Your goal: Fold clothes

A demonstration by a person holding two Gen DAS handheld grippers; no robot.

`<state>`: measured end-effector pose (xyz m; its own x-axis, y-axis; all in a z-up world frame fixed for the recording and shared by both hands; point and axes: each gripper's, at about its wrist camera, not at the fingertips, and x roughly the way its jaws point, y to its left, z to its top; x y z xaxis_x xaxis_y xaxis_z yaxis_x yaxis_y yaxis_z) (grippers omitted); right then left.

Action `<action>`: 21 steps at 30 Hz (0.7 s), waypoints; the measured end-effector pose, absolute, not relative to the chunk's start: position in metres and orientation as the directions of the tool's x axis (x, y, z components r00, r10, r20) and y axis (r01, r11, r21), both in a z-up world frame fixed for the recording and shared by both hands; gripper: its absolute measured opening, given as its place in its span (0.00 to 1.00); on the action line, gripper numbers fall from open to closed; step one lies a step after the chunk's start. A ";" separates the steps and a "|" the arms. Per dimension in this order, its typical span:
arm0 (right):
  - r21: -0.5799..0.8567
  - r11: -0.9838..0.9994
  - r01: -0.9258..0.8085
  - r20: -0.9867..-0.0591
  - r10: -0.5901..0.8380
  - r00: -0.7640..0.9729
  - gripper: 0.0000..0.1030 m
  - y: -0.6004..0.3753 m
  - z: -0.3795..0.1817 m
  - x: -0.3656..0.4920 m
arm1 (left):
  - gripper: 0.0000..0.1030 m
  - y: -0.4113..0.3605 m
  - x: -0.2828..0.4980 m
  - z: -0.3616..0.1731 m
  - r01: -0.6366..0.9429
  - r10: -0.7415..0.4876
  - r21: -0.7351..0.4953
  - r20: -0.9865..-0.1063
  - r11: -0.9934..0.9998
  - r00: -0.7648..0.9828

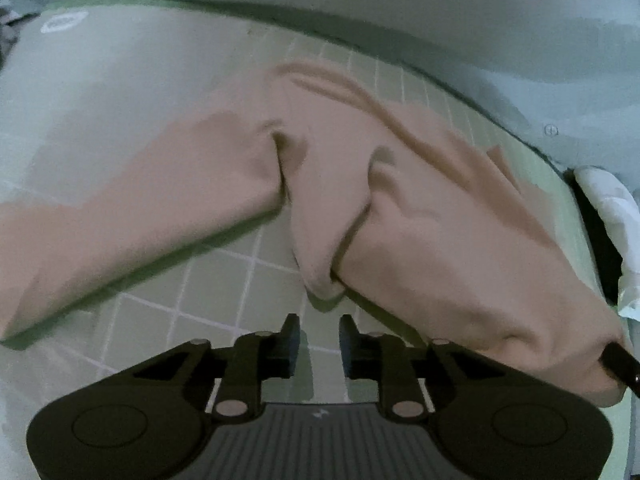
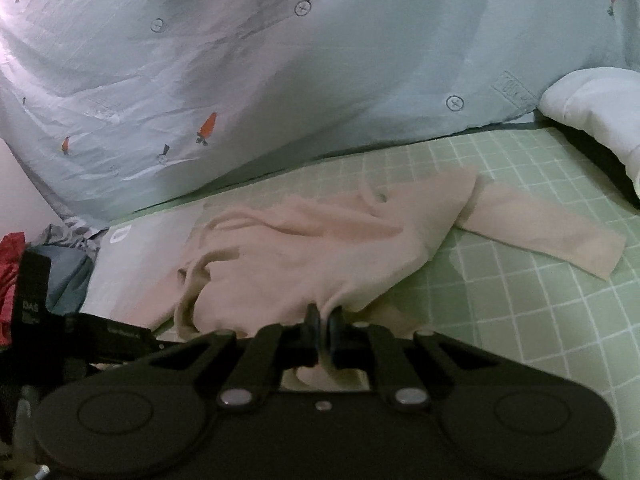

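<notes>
A pale pink garment point(image 1: 400, 200) lies crumpled on a green gridded mat point(image 1: 224, 280), with one sleeve stretched to the left. My left gripper point(image 1: 319, 340) hovers just short of a folded tip of the cloth. Its jaws stand a little apart with nothing between them. In the right wrist view the same pink garment point(image 2: 304, 248) spreads over the green mat point(image 2: 520, 300), and my right gripper point(image 2: 322, 320) is shut on its near edge, lifting a pinch of cloth. The right gripper's dark fingertip point(image 1: 618, 360) shows in the left wrist view, holding the cloth's right end.
A light blue printed sheet point(image 2: 280, 80) rises behind the mat. A white cushion point(image 2: 600, 112) sits at the far right over a dark gap. Red and grey fabric point(image 2: 12, 264) and a black device point(image 2: 36, 300) lie at the left edge.
</notes>
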<state>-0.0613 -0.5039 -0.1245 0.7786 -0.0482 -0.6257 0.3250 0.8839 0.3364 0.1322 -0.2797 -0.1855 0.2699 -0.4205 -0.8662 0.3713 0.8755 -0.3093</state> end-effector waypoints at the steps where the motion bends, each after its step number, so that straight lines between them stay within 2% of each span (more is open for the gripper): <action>1: 0.334 0.884 0.327 -0.630 -0.049 0.775 0.05 -0.505 -0.126 -0.060 | 0.25 -0.281 0.134 -0.187 0.369 -0.418 -0.308 -0.868 0.877 0.267; 12: 0.320 0.868 0.379 -0.684 -0.066 0.727 0.05 -0.515 -0.139 -0.049 | 0.27 -0.284 0.164 -0.196 0.282 -0.424 -0.350 -0.866 0.893 0.266; 14: 0.325 0.862 0.389 -0.688 -0.067 0.723 0.05 -0.516 -0.141 -0.048 | 0.25 -0.284 0.167 -0.197 0.283 -0.437 -0.364 -0.860 0.887 0.265; 15: 0.337 0.855 0.395 -0.684 -0.066 0.727 0.05 -0.518 -0.141 -0.049 | 0.13 -0.285 0.168 -0.197 0.291 -0.448 -0.372 -0.854 0.882 0.265; 16: 0.349 0.847 0.400 -0.680 -0.065 0.730 0.05 -0.520 -0.141 -0.050 | 0.10 -0.285 0.169 -0.197 0.294 -0.458 -0.381 -0.849 0.877 0.264; 21: 0.369 0.833 0.413 -0.656 -0.081 0.750 0.05 -0.523 -0.135 -0.058 | 0.08 -0.275 0.163 -0.180 0.307 -0.473 -0.386 -0.827 0.870 0.303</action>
